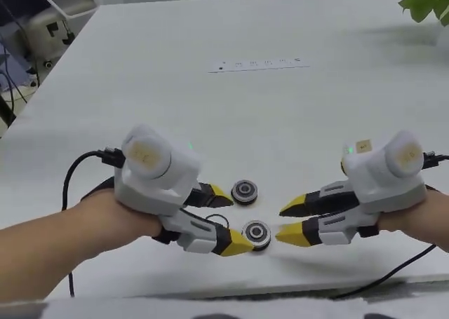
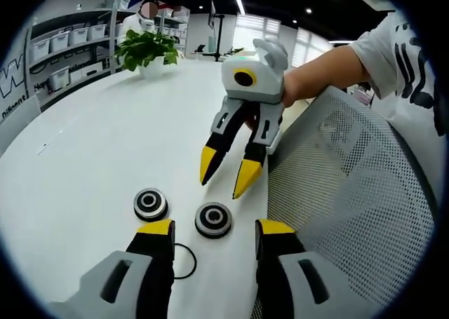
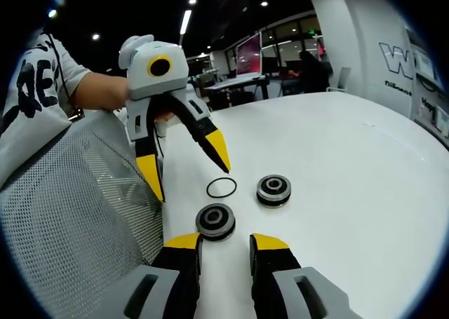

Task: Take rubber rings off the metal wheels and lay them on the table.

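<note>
Two metal wheels with dark rims lie flat on the white table (image 1: 295, 123): a far wheel (image 1: 244, 191) (image 2: 150, 204) (image 3: 273, 190) and a near wheel (image 1: 256, 232) (image 2: 213, 219) (image 3: 215, 221). One loose black rubber ring (image 2: 184, 261) (image 3: 222, 188) lies flat on the table between the left gripper's jaws. My left gripper (image 1: 238, 219) (image 2: 215, 229) (image 3: 190, 179) is open, its jaws reaching in from the left. Opposite it, my right gripper (image 1: 280, 224) (image 3: 226, 242) (image 2: 224, 184) is open too. The near wheel sits between the two grippers' tips, touched by neither as far as I can see.
A white power strip (image 1: 258, 64) lies further back on the table. A potted plant (image 1: 428, 0) (image 2: 144, 49) stands at the far right corner. The table's front edge runs just below the grippers, with a mesh chair back (image 2: 344, 193) (image 3: 77, 193) beyond it.
</note>
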The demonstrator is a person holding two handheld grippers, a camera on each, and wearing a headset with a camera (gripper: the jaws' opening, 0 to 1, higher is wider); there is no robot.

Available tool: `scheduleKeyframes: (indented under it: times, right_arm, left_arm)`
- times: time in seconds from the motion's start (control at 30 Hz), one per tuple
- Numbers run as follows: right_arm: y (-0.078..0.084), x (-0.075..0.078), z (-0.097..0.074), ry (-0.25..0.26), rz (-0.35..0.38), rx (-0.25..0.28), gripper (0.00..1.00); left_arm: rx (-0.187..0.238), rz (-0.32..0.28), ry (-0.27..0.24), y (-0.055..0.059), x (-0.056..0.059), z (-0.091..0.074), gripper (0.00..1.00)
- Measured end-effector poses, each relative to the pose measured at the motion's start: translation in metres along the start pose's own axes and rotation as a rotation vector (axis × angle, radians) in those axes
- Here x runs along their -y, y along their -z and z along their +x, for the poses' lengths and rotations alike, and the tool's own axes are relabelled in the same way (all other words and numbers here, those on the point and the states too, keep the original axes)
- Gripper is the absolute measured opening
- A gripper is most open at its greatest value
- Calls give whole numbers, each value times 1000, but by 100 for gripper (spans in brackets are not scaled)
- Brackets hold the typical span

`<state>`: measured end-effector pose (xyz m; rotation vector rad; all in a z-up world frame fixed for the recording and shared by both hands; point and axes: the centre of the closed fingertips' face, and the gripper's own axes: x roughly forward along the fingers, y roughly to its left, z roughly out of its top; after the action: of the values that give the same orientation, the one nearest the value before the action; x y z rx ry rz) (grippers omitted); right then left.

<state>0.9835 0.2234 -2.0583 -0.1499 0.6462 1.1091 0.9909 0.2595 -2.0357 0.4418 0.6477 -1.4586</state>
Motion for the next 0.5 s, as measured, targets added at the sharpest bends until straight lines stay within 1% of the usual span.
scheduleKeyframes:
  times: [0.1, 0.3, 0.5]
  right_arm:
    - [0, -1, 1, -3, -2, -2, 24]
    - [1, -2, 1, -5, -2, -4, 24]
    - [2, -3, 1, -9, -4, -9, 24]
  left_arm:
    - [-13, 0, 10, 1, 0, 5, 39]
    - [-27, 1, 27, 1, 2, 13, 34]
    - [-49, -1, 50, 5, 6, 21, 29]
